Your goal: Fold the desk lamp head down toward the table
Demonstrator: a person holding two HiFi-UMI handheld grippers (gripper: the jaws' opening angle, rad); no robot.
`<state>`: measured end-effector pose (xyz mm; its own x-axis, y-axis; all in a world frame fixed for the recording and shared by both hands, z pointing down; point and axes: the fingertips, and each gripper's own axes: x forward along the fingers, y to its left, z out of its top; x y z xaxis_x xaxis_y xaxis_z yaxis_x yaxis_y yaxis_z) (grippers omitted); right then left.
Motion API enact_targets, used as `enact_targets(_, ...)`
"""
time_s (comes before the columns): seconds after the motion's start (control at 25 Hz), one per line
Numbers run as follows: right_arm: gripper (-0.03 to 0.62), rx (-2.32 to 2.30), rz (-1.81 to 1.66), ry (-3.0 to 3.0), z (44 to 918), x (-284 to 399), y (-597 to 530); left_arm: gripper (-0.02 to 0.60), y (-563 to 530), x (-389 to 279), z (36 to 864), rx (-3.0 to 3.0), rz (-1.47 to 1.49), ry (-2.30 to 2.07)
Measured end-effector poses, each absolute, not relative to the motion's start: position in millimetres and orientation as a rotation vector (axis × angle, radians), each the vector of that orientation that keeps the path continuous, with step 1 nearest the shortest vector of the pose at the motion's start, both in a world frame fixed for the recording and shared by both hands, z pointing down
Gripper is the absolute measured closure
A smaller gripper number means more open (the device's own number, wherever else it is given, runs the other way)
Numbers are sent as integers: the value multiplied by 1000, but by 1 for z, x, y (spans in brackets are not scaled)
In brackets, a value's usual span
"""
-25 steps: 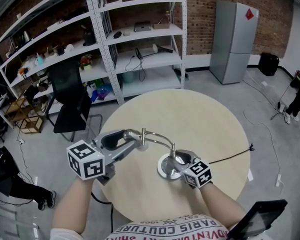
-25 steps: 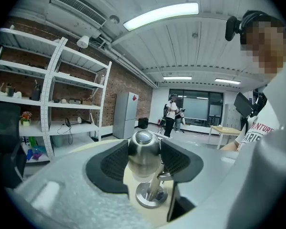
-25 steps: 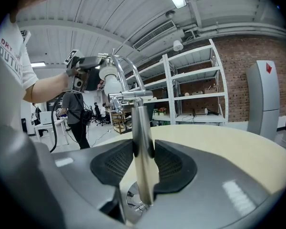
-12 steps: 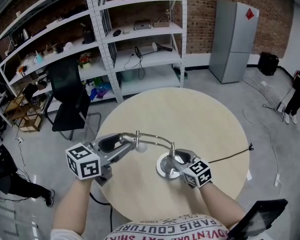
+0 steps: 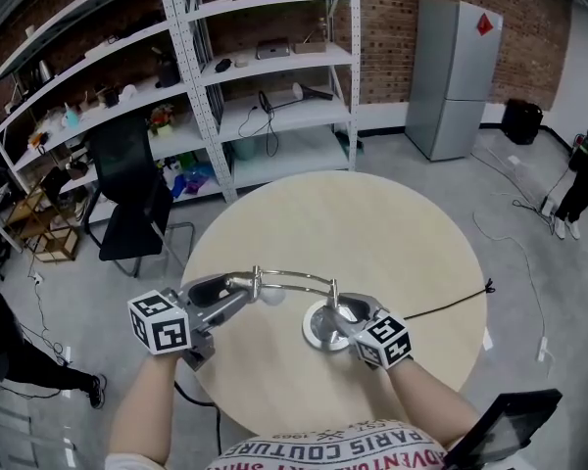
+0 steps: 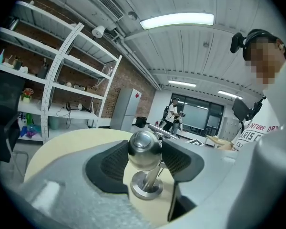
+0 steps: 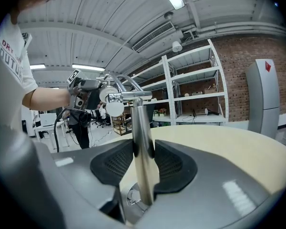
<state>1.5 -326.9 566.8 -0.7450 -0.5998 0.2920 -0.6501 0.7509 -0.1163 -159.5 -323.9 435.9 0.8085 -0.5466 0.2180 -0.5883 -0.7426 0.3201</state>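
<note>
Nearest the body, head view: right claw (image 5: 345, 319) at about 5 o'clock on the bench (image 5: 372, 213), clamped on the lamp's post (image 7: 142, 147) just above the base (image 5: 316, 331). Its own view shows both pads tight on the chrome tube

Left claw (image 5: 247, 287) sits out at 9 o'clock from the base, on the head (image 5: 271, 295). In its own view the round head is between the pads and touches both: gripped, though the jaws have just been opening a little wider

Lamp: the arm (image 5: 294, 277) runs from the post top toward 9 o'clock and reads close to level in the right claw's view. The head hangs at its far end, a little under the arm line, well clear of the bench top

Progress, as a judgement: fold under way, not finished. Post is steadied and head is in hand; what is left is to bring the head lower, down toward the bench. Cannot tell how much travel the joints still allow

Farther out: cord (image 5: 451, 305) trails off the bench edge at 3 o'clock. Beyond the bench, shelves (image 5: 274, 116) at 11 to 12 o'clock and a fridge (image 5: 456, 76) at 1 o'clock
</note>
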Motion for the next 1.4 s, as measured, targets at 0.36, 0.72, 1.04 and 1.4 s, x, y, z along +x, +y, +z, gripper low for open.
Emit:
enact_targets(0.36, 453, 978, 308, -2716, 567, 2, -326, 353, -323, -163, 451, 2584, 110, -845)
enact_targets(0.72, 454, 971, 296, -2707, 568, 6, -326, 353, -324, -163, 472, 2548, 50, -825)
enact_targets(1.04, 454, 972, 303, -2714, 566, 5, -326, 353, -324, -165, 485, 2523, -4, -810)
enact_targets(1.4, 454, 978, 317, -2715, 561, 5, -327, 354, -324, -167, 494, 2485, -41, -809)
